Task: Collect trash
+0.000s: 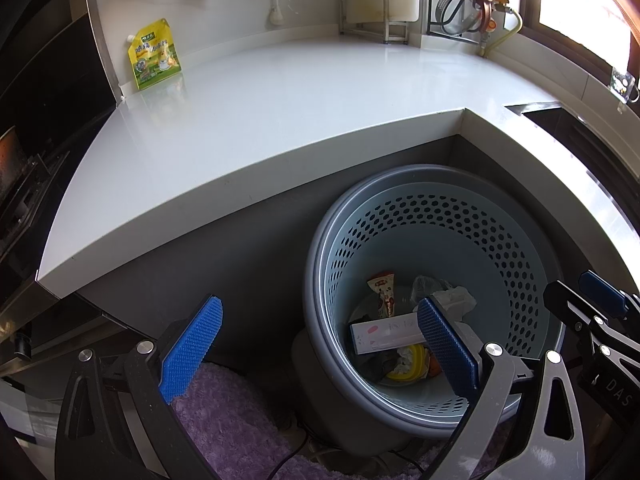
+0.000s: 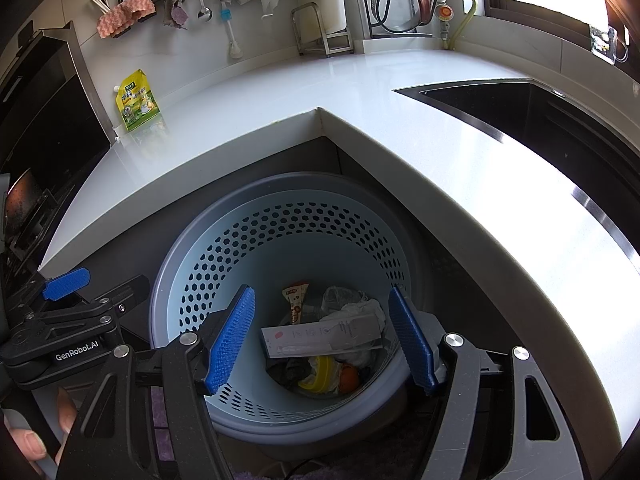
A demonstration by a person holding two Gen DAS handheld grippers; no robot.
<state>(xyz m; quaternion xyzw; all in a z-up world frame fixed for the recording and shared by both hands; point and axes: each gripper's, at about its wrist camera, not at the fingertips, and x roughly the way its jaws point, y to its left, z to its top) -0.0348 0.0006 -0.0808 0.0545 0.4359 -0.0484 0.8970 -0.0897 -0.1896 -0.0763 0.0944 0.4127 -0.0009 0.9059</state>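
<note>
Both tongs hang spread and empty over the round pale-blue perforated plastic bin (image 2: 280, 248), left tongs (image 1: 320, 344), right tongs (image 2: 322, 338). One candidate is on the white worktop (image 1: 280, 100): a yellow-green spouted pouch (image 1: 156, 54), propped at the wall. Likely light, floppy, slick; pinch its flat upper edge.

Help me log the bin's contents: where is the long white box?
In both wrist views the long white box lies flat inside the perforated bin, atop the trash.
</note>
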